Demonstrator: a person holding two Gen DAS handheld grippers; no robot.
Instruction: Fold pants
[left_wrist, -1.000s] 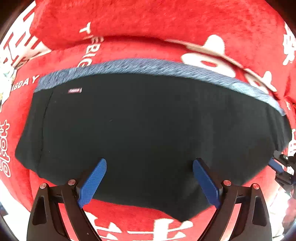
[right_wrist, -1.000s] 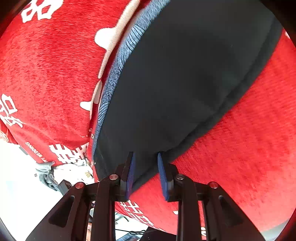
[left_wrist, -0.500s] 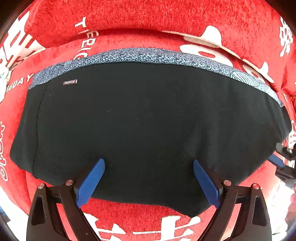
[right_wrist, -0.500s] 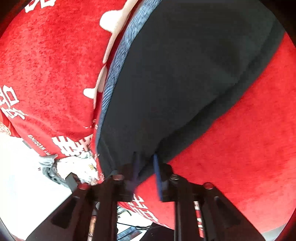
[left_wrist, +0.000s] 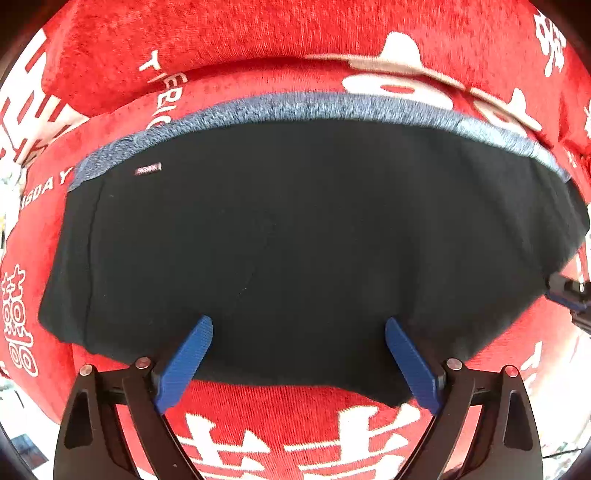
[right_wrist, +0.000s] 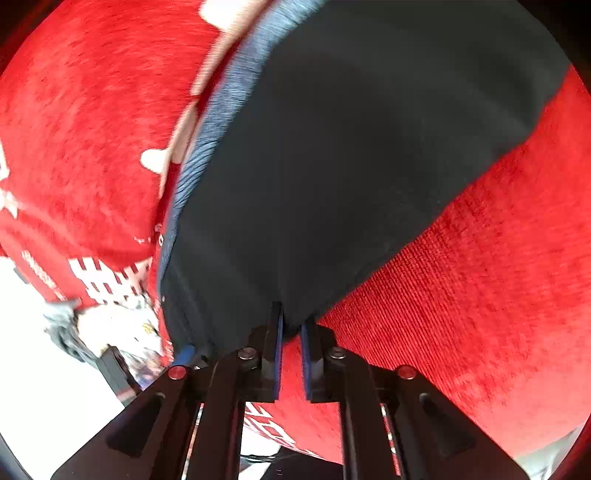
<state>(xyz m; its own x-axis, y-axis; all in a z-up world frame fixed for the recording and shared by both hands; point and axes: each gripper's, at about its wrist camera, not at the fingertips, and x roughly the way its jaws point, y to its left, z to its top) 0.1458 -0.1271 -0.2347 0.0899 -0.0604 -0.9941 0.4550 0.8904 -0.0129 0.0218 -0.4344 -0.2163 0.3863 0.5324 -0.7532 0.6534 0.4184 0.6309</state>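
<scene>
Left gripper (left_wrist: 299, 332): blue ribbed fingers (left_wrist: 184, 363) spread wide apart, nothing between them, poised over the near edge of the pants.

Right gripper (right_wrist: 291, 325): jaws drawn close together and clamped on a near corner of the pants, the black cloth bunched between the two pads at their tips. In the left wrist view the right gripper (left_wrist: 569, 297) shows at the far right, at the right end of the pants.

Pants (left_wrist: 295, 243): black, folded into a broad flat panel, lying on the red blanket. The near edge runs just past the left gripper's fingertips; the cloth spreads from the left side of the blanket to the right. In the right wrist view the pants (right_wrist: 369, 166) stretch away from the clamped corner.

Label (left_wrist: 147, 170): small, pale, stitched near the far left corner of the pants; lettering blurred.

Waistband (left_wrist: 314, 109): blue-grey marl, along the far edge of the pants, full width; also seen as the waistband (right_wrist: 218, 125) along the left edge in the right wrist view.

Red blanket (left_wrist: 295, 410): plush, white characters and lettering, beneath and all around the pants, rising in a fold beyond the waistband.
</scene>
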